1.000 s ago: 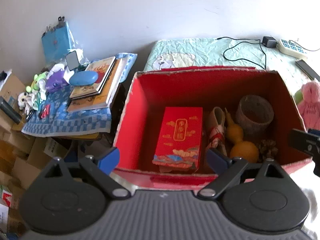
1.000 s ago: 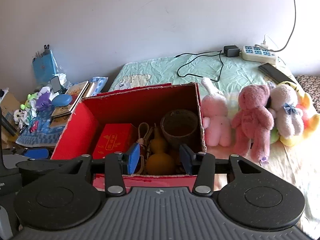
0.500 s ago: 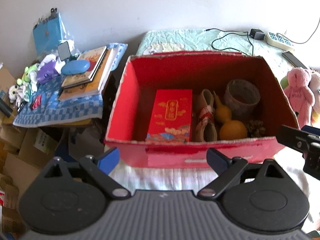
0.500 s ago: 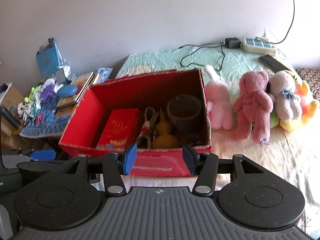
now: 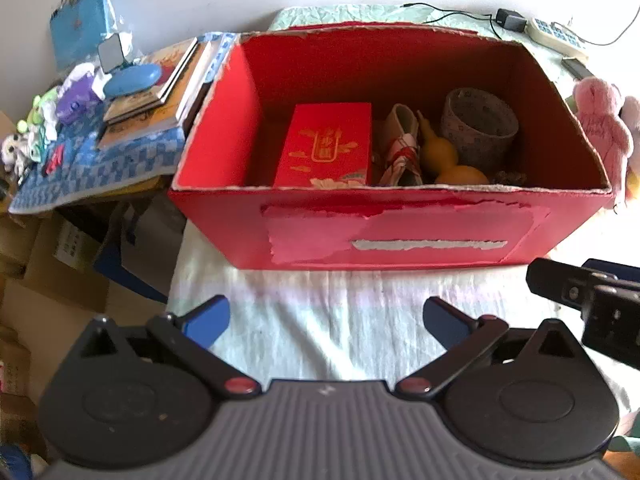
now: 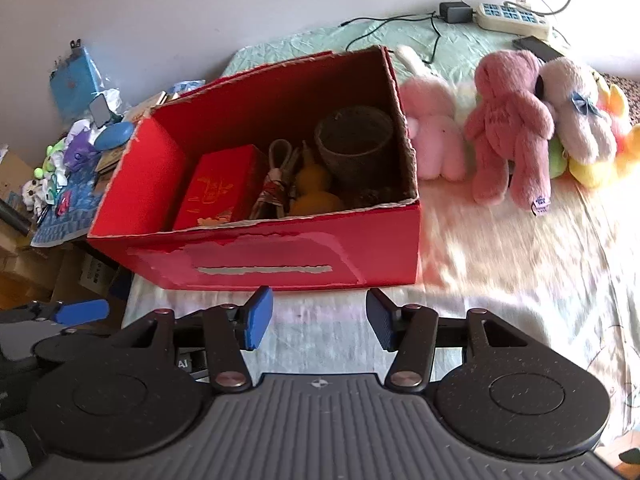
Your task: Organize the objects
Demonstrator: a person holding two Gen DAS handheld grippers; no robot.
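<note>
A red cardboard box stands on the bed. In it lie a red packet, a folded fan or bundle, a yellow gourd and a grey cup. My left gripper is open and empty, in front of the box. My right gripper is open and empty, in front of the box too. Plush toys sit right of the box: a pink rabbit, a dark pink bear and a pale bear.
A side table with a blue cloth holds books, a blue case and small toys. A power strip, cables and a phone lie at the bed's far end. Cardboard boxes stand on the floor at left.
Both grippers have pulled back and away from the box, so its front wall now shows in full. Both stay open and empty.
</note>
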